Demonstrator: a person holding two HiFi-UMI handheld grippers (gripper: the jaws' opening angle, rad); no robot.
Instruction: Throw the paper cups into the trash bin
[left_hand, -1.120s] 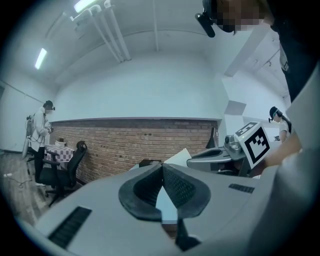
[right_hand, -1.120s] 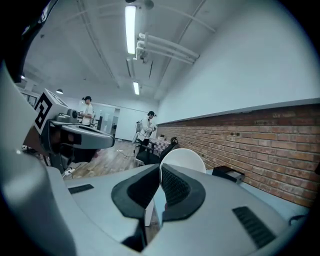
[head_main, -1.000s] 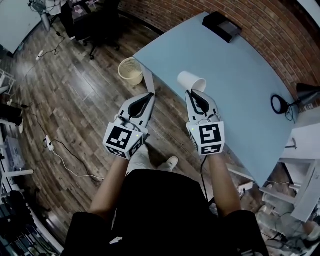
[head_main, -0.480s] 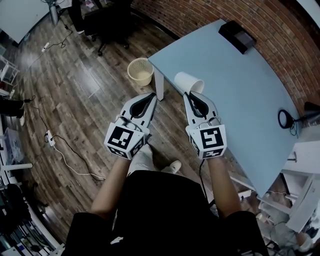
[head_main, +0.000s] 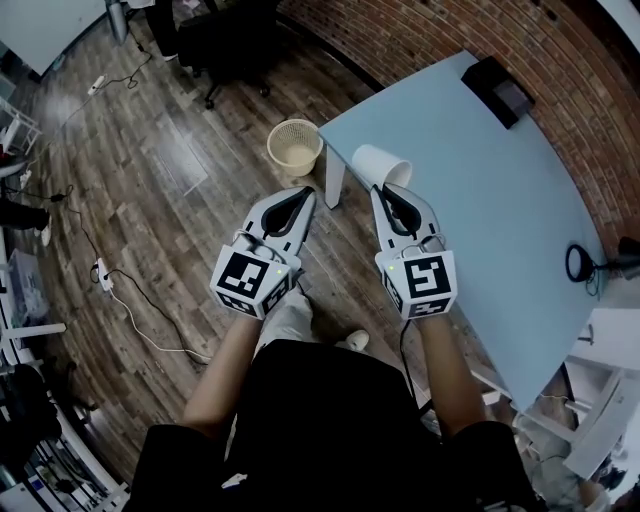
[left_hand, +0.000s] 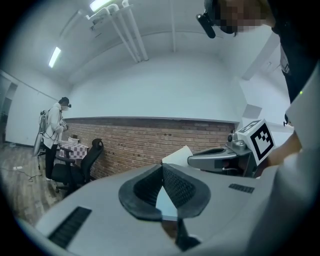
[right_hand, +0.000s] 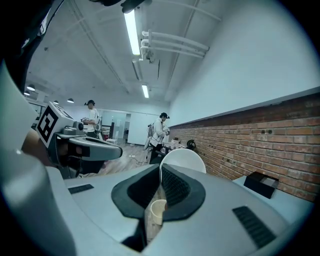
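Right gripper (head_main: 385, 188) was clamped on the paper cup (head_main: 381, 164) wall, upper centre. The pinch point was hidden behind the jaws in head view. Left gripper (head_main: 300, 192) was closed and empty. Trash bin (head_main: 295, 146) sat upper left of the cup, by the table (head_main: 480, 210) corner. Versus a second back, bin and table had slid right in frame; grip unchanged.
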